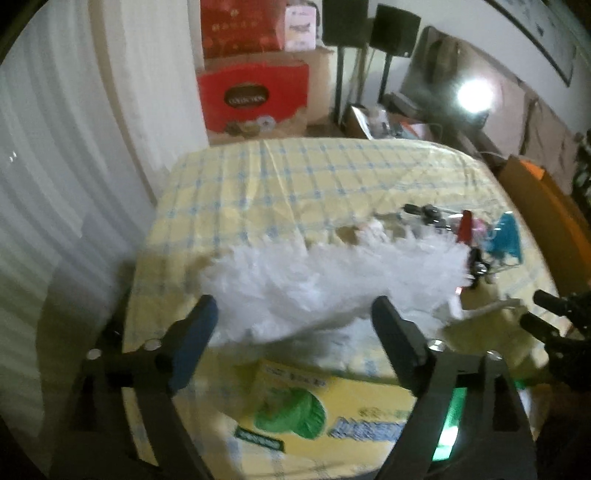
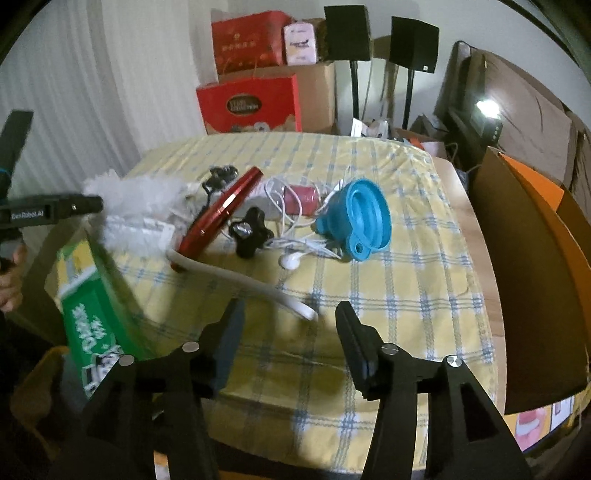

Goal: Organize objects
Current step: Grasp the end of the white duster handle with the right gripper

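A white fluffy duster (image 1: pixel 332 273) lies on the yellow checked tablecloth (image 1: pixel 295 184), its head just beyond my open left gripper (image 1: pixel 295 314). In the right wrist view the duster head (image 2: pixel 136 206) lies at the left and its white handle (image 2: pixel 251 284) runs toward my open right gripper (image 2: pixel 288 325), which hovers just past the handle's end. A red flat case (image 2: pixel 221 214), a black knob (image 2: pixel 251 232), white earphones (image 2: pixel 295 254), a red spool (image 2: pixel 303 195) and a blue collapsible funnel (image 2: pixel 362 218) lie clustered mid-table. The left gripper (image 2: pixel 55 210) shows at the left edge.
A green and yellow box (image 2: pixel 96 314) stands open at the table's near left corner; it also shows below my left gripper (image 1: pixel 325 410). Red gift boxes (image 2: pixel 251 103) and speakers on stands (image 2: pixel 347 33) stand behind the table. A brown and orange board (image 2: pixel 524 266) leans at the right.
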Demonstrator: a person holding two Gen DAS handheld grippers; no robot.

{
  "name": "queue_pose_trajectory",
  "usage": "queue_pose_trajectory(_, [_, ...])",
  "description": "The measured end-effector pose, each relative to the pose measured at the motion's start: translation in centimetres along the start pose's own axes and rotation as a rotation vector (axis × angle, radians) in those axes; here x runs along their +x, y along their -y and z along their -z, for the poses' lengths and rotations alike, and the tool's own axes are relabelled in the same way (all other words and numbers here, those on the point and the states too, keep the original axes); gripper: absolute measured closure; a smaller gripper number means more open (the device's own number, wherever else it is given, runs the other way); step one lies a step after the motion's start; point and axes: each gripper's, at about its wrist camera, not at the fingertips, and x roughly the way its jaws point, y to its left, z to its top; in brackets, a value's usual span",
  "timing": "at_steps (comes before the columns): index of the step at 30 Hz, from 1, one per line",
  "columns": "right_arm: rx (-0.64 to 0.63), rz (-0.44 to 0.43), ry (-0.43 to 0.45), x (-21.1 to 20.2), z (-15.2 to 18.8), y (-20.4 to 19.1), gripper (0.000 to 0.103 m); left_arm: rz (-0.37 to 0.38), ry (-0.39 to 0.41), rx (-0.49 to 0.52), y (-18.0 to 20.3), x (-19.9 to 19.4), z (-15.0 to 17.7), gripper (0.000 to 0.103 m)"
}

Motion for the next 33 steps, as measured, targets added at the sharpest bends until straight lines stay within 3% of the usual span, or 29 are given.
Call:
queue_pose_trajectory(6, [-0.017, -0.011, -0.048, 2.5, 0.3, 0.0, 0.05, 0.06, -0.041, -0.023, -0.5, 2.3, 0.1, 0.011])
queue_pose_trajectory(12, [-0.032, 0.0, -0.057, 3.0, 0.4, 0.0, 0.072, 0.115, -0.036, -0.038, -1.4, 3.2, 0.5, 0.007])
queue_pose_trajectory(21, [-0.027, -0.005, -0.053, 3.0, 0.4, 0.1, 0.075, 0.193, -0.089, -0.216, -4.2, 5.0, -0.5, 0.007])
queue_pose_trajectory(25, [-0.028, -0.006, -0.053, 3.0, 0.4, 0.1, 0.075, 0.186, -0.091, -0.219, -4.1, 5.6, -0.6, 0.008])
queue_pose_trajectory(33, [-0.046, -0.002, -0.045, 3.1, 0.5, -0.4, 0.077, 0.203, -0.088, -0.238, -3.8, 5.2, -0.2, 0.047])
